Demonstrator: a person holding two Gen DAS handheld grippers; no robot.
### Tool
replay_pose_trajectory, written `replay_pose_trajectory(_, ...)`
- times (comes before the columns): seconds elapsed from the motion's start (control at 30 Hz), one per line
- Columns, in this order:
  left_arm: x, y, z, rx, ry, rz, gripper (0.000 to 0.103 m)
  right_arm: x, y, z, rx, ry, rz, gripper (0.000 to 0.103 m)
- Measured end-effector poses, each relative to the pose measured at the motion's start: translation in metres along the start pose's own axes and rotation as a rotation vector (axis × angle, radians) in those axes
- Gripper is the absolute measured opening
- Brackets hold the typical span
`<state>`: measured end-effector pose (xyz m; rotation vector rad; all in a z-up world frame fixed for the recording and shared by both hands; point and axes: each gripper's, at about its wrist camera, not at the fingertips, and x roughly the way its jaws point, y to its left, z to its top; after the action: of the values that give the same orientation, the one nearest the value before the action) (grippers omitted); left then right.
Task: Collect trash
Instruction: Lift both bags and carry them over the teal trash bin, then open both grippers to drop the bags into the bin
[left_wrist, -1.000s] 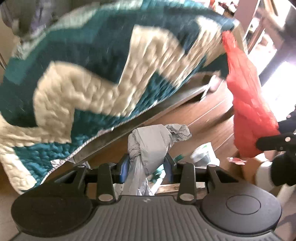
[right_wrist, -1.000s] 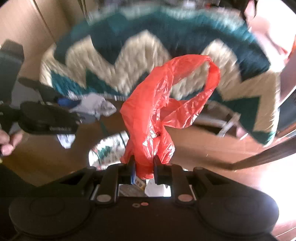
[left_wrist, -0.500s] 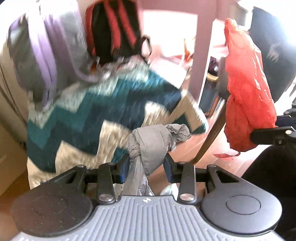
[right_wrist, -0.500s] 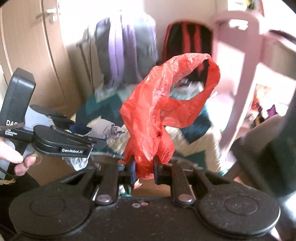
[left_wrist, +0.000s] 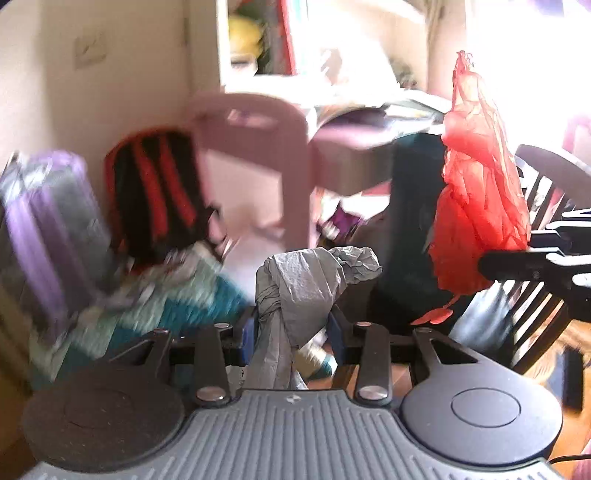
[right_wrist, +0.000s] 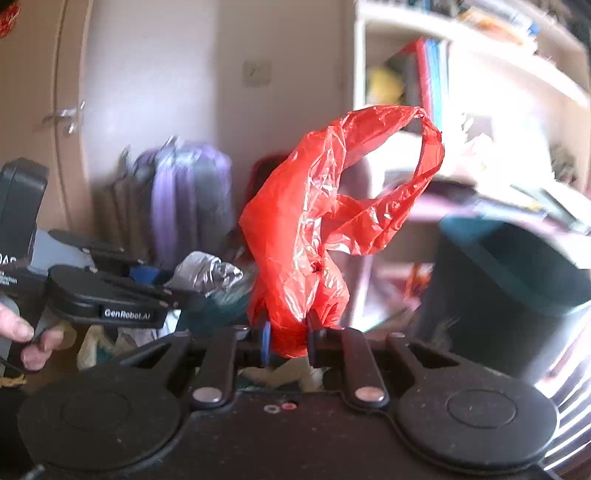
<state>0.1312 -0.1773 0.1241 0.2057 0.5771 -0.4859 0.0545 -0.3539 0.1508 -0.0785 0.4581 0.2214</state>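
Observation:
My left gripper (left_wrist: 291, 330) is shut on a knotted grey plastic bag (left_wrist: 306, 280), held in the air. My right gripper (right_wrist: 288, 334) is shut on a red plastic bag (right_wrist: 325, 229) whose handle loops stand up above the jaws. The red bag also shows at the right in the left wrist view (left_wrist: 480, 206), and the grey bag shows at the left in the right wrist view (right_wrist: 207, 273). A tall dark bin (right_wrist: 517, 295) with an open teal-rimmed top stands to the right, and in the left wrist view (left_wrist: 410, 236) it is behind the red bag.
A purple-grey backpack (left_wrist: 48, 221) and a black-red backpack (left_wrist: 155, 192) lean on the wall. A pink chair (left_wrist: 258, 155), a dark wooden chair (left_wrist: 546, 229), a teal-white quilt (left_wrist: 159, 306) and shelves (right_wrist: 461, 74) surround me.
Both grippers have lifted and swung from the quilted bed and floor up toward the wall, chairs and dark bin. Each still holds its bag.

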Motion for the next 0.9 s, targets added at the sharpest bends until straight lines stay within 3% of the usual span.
replay_pose_trajectory(0.23, 0.01, -0.053, 0.086, 0.023, -0.081, -0.076, 0.038, -0.028, -0.061, 0.036, 0.034, -0.084, -0.109, 0.017)
replay_pose_trajectory(0.47, 0.039, -0.103, 0.158, -0.014, -0.098, -0.19, 0.038, -0.023, -0.126, 0.04, 0.106, -0.041, -0.234, 0.017)
replay_pose_trajectory(0.73, 0.088, -0.159, 0.198, -0.045, -0.137, -0.284, 0.038, 0.0, -0.175, 0.03, 0.148, 0.025, -0.297, 0.017)
replay_pose_trajectory(0.9, 0.123, -0.182, 0.203, -0.062, -0.103, -0.314, 0.038, 0.012, -0.189, 0.021, 0.138, 0.081, -0.3, 0.017)
